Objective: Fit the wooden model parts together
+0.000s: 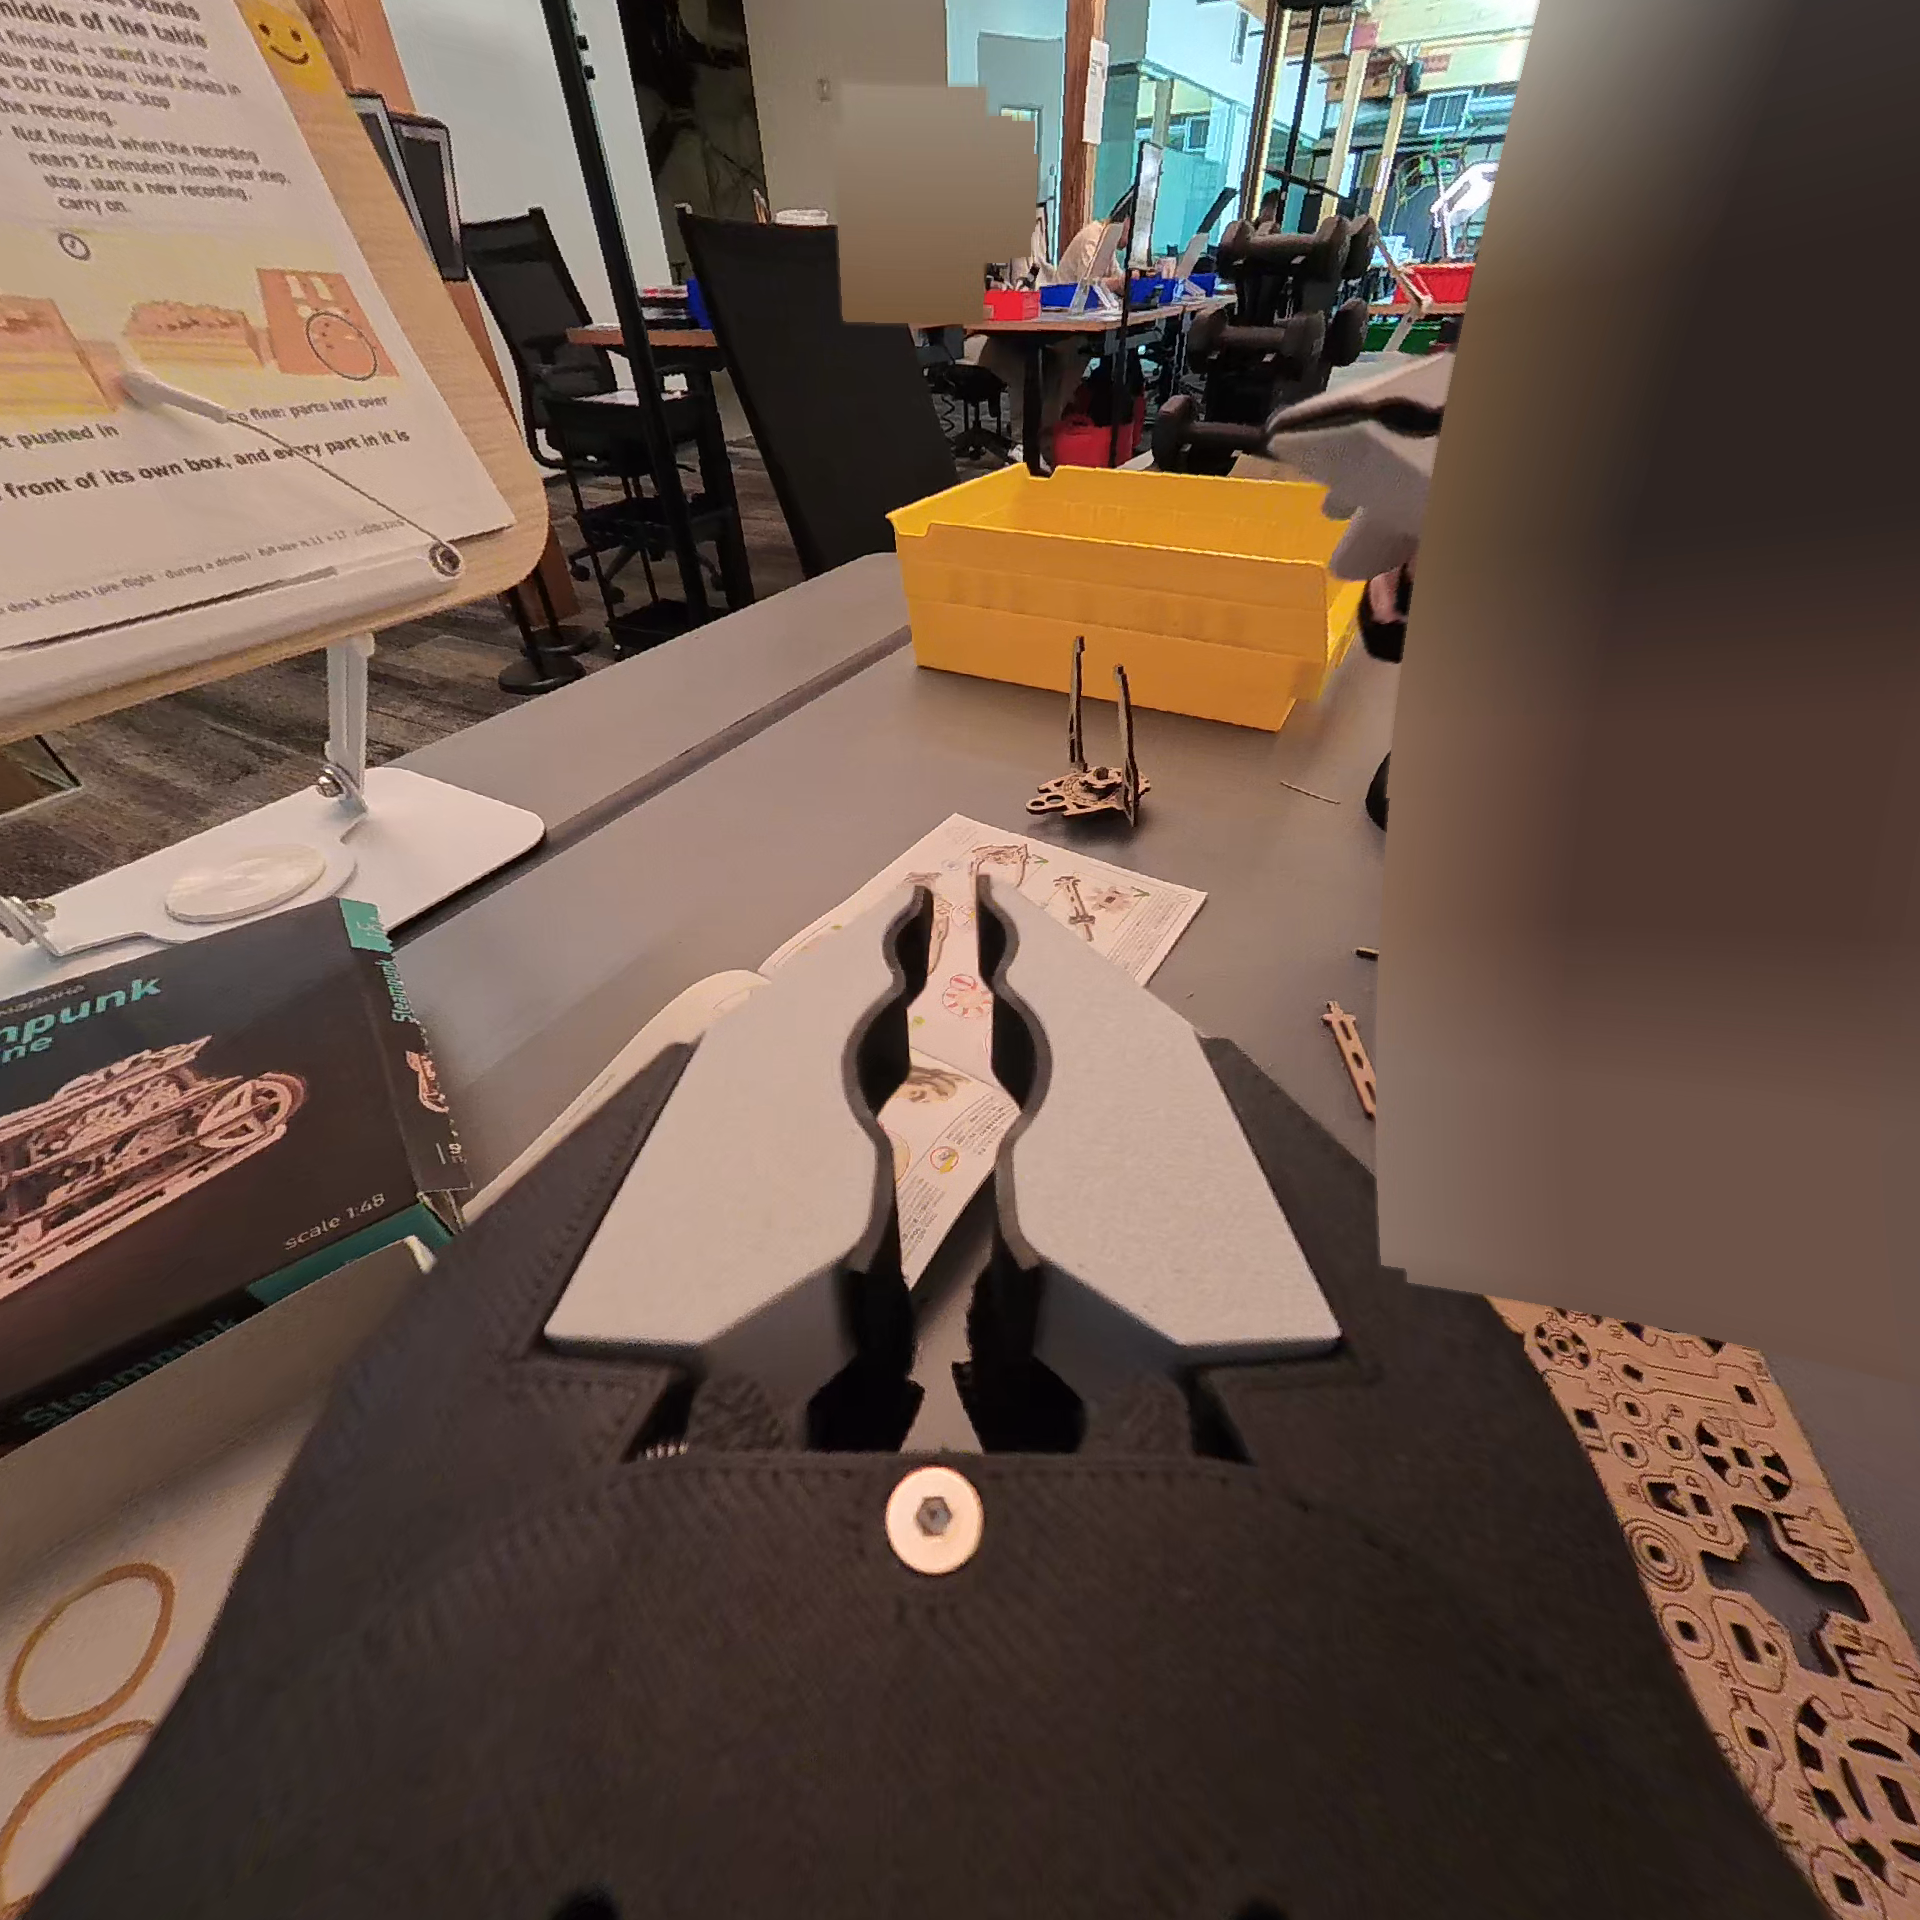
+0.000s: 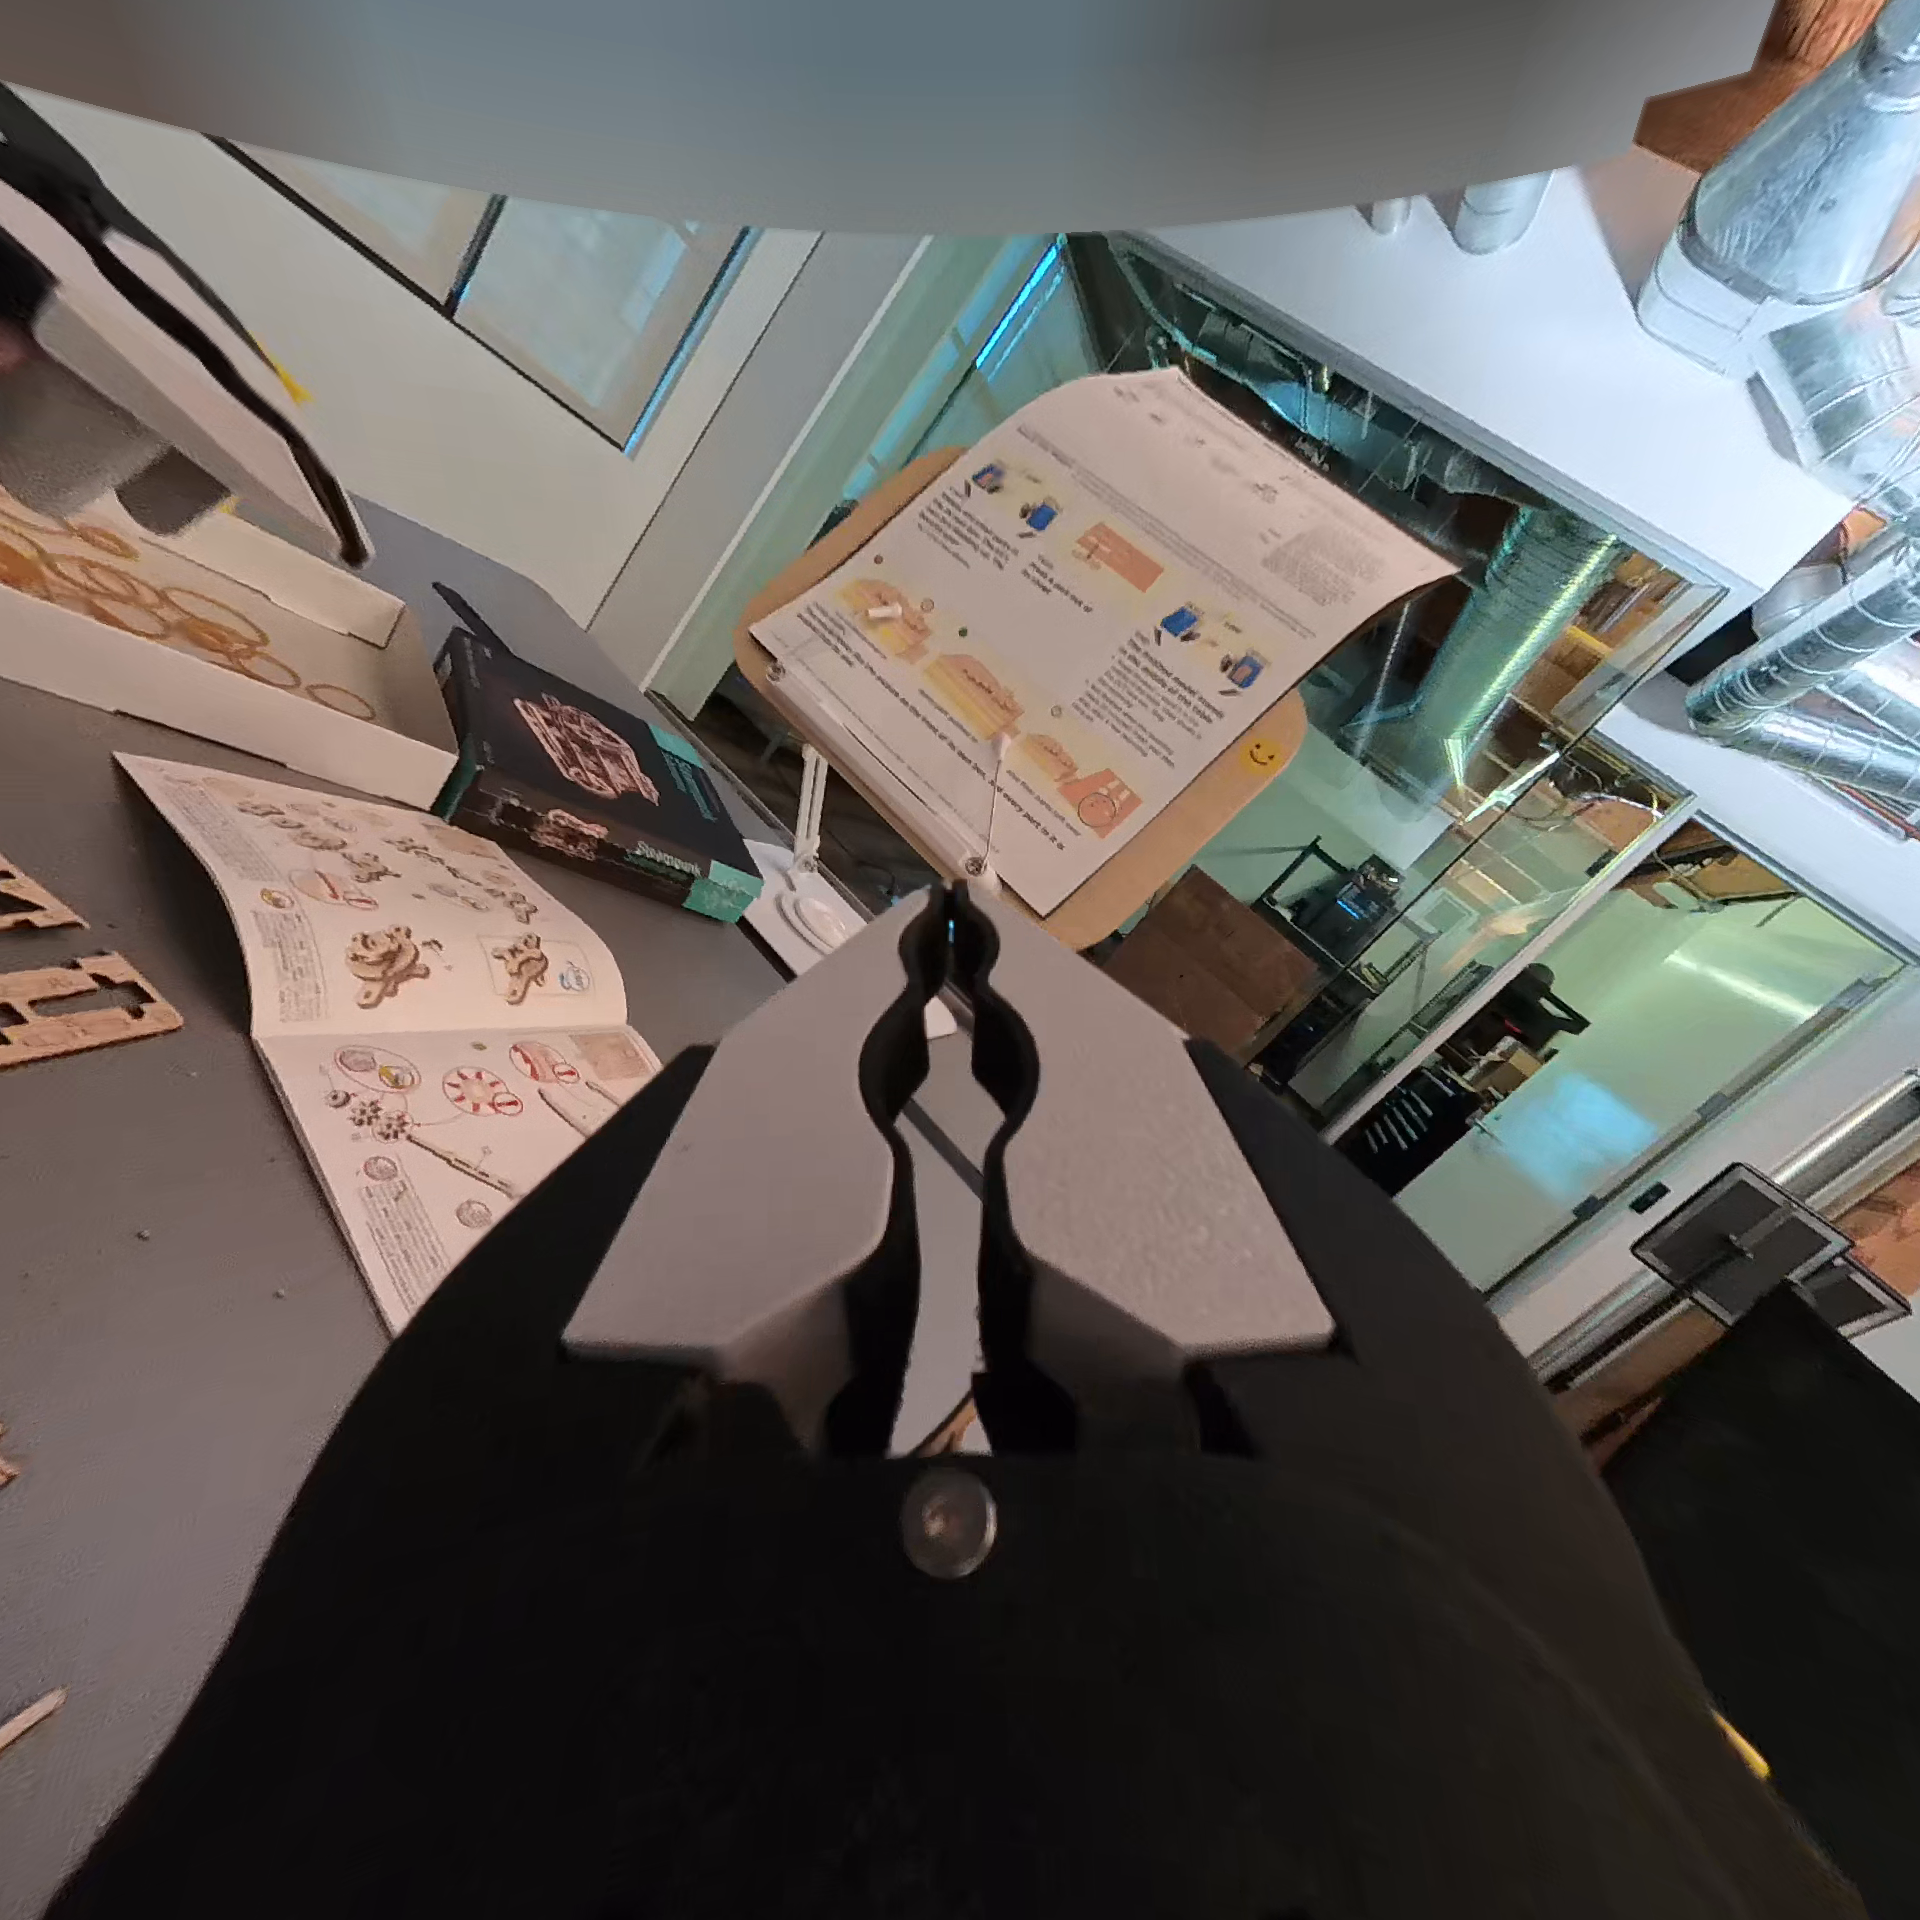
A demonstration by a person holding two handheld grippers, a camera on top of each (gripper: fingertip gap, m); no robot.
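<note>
Evidently light, thin and brittle, the small dark laser-cut wooden subassembly (image 1: 1091, 774) stands before the yellow plastic bin (image 1: 1117, 582); my left tongs (image 1: 951, 904) stand narrow and empty, my right tongs (image 2: 951, 920) nearly closed on a tiny dark piece; grip its base plate, not its uprights.

Left claw (image 1: 954, 894): two pale grey angular fingers (image 1: 769, 1132) with wavy black inner edges, set in a black layered-print body with one silver hex screw (image 1: 933, 1519) at centre. Right claw (image 2: 951, 914): same grey fingers (image 2: 769, 1174), same black body, duller round screw (image 2: 948, 1525).
</note>
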